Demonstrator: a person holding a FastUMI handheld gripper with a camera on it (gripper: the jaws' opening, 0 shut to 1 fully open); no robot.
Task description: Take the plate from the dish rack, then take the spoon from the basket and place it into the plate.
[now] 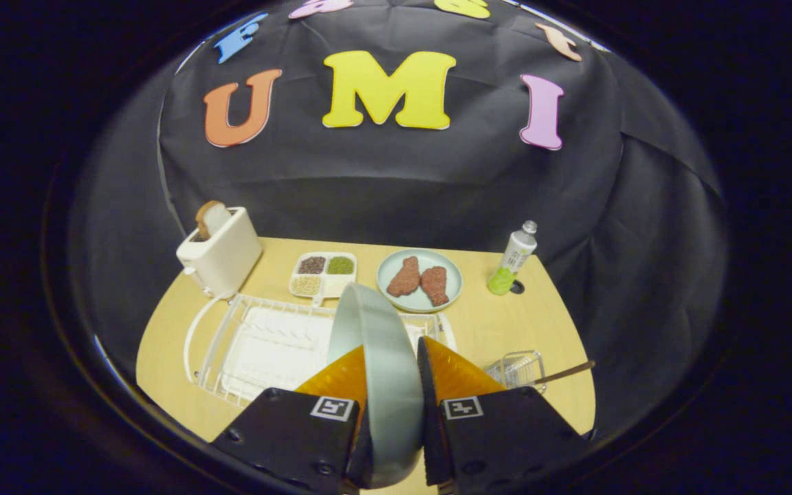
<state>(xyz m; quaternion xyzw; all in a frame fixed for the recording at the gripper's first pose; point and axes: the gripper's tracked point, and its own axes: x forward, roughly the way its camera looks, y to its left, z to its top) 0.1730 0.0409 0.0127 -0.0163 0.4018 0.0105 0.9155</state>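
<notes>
My gripper (391, 375) is shut on a pale blue-grey plate (379, 357), which stands on edge between the two orange fingers (454, 375). The plate hangs above the right end of the white wire dish rack (258, 344) on the wooden table. To the right of the fingers sits a small wire basket (518, 369). A spoon's brown handle (564, 373) sticks out of the basket toward the right.
Beyond the rack stand a white toaster (221, 251) with a bread slice, a divided tray (324, 273) of grains, a light plate (419, 280) with two pieces of meat, and a green-and-white bottle (513, 260). The table's right edge (578, 357) lies close behind the basket.
</notes>
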